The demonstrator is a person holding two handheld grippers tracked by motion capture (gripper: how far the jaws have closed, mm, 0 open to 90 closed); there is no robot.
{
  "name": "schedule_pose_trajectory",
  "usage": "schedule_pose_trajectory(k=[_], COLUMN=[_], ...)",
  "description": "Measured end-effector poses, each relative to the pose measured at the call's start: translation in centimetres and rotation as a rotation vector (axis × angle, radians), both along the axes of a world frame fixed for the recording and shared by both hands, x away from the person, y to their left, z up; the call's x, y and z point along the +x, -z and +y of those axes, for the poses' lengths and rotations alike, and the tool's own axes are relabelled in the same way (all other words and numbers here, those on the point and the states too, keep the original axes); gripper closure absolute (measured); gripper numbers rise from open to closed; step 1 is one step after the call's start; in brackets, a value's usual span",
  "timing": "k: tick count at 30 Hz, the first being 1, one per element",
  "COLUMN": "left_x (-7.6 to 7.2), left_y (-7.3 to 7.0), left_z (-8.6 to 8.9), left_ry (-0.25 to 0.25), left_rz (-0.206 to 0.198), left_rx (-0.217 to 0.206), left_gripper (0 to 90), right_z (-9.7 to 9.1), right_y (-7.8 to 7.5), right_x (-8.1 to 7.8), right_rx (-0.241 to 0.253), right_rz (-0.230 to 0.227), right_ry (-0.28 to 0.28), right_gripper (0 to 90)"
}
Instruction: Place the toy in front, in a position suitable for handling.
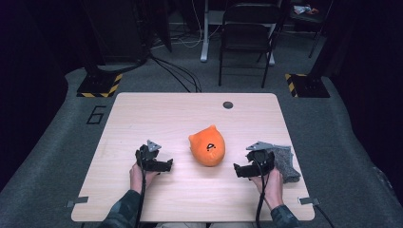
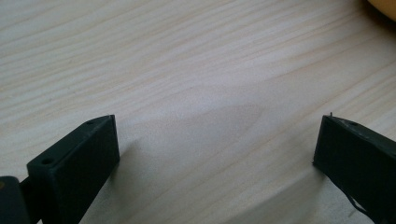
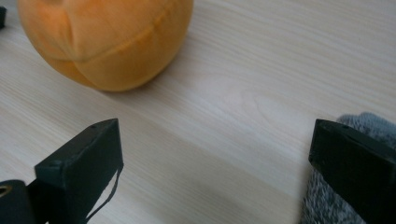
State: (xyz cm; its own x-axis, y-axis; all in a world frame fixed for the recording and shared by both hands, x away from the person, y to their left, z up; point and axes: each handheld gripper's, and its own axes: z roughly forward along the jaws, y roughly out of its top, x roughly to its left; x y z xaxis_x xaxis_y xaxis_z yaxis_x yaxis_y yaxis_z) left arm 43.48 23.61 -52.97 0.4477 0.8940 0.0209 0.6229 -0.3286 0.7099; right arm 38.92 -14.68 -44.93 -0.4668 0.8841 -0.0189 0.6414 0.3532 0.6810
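- Between the two claws, on the pale wooden table [image 1: 142,118], sat the orange plush toy [image 1: 207,146], face marks up, untouched.
- Left of the toy, rested low over the wood: left gripper [image 1: 167,166], held from below by the left hand [image 1: 140,175], jaws pointing toward the toy.
- Spread wide, the left gripper [image 2: 215,154] in its own view, both black jaws far apart with bare wood grain between them and nothing gripped.
- Up at the far right corner beyond those jaws, peeked just a sliver of the orange toy [image 2: 384,5].
- Right of the toy, mirrored: right gripper [image 1: 239,170], in the right hand [image 1: 273,187], jaws aimed back at the plush.
- Gaped wide too, the right gripper [image 3: 215,154], empty, table showing across the gap.
- Ahead of its left jaw and well clear of it, loomed the plush toy [image 3: 107,39], round and seamed.
- Tucked against and behind its right jaw, lay a grey knitted cloth [image 3: 327,205]; seen from above, the same cloth [image 1: 287,164] just beside the right hand, at the table's right edge.
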Motion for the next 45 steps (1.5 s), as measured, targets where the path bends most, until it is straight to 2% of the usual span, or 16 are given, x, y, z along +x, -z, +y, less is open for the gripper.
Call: schedule_pose_trajectory(k=[4,9,10,14,16,20,25,27,31,33,36,43,45], left_x=[-0.1,-0.2,-0.2,-0.5,-0.7,-1.0,-1.6,-1.8,-2.4,-2.5,-2.6,-2.6,-2.6], left_y=[0.0,0.0,0.0,0.0,0.1,0.0,0.1,0.0,0.1,0.0,0.1,0.0,0.0], left_z=[0.0,0.1,0.1,0.2,0.2,0.5,0.8,1.1,1.6,1.7,1.9,1.9,1.9], left_ry=[-0.006,-0.005,-0.005,0.006,0.000,0.019,0.035,0.058,0.069,0.078,0.083,0.088,0.087], left_rz=[0.003,0.007,0.001,0.006,-0.006,0.004,-0.008,0.000,-0.007,0.003,-0.001,-0.002,-0.002], left_rx=[-0.002,0.001,-0.001,0.005,-0.010,-0.011,-0.009,-0.005,-0.005,-0.008,-0.008,-0.002,-0.003], left_gripper=[0.0,0.0,0.0,0.0,0.0,0.0,0.0,0.0,0.0,0.0,0.0,0.0,0.0], right_z=[1.4,3.6,4.2,6.0,6.8,8.0,9.6,10.3,11.2,11.4,11.4,10.7,10.4], right_y=[-1.1,-1.9,-2.1,-2.3,-2.3,-2.6,-2.9,-2.8,-2.3,-1.8,-1.3,0.2,0.4], right_x=[0.5,1.5,1.7,2.6,3.0,3.5,4.3,4.7,5.6,6.2,6.6,7.0,6.9], right_rx=[0.012,0.017,0.021,0.028,0.031,0.031,0.000,-0.015,-0.016,-0.038,-0.032,-0.062,-0.040], right_rz=[-0.030,-0.035,-0.030,-0.024,-0.029,-0.029,-0.058,-0.059,-0.042,-0.035,-0.024,-0.017,0.015], right_ry=[-0.019,-0.061,-0.055,-0.092,-0.101,-0.120,-0.142,-0.156,-0.145,-0.137,-0.114,-0.129,-0.123], right_gripper=[2.2,2.4,2.4,2.8,3.3,4.9,9.9,12.2,13.9,16.5,22.3,45.8,50.2])
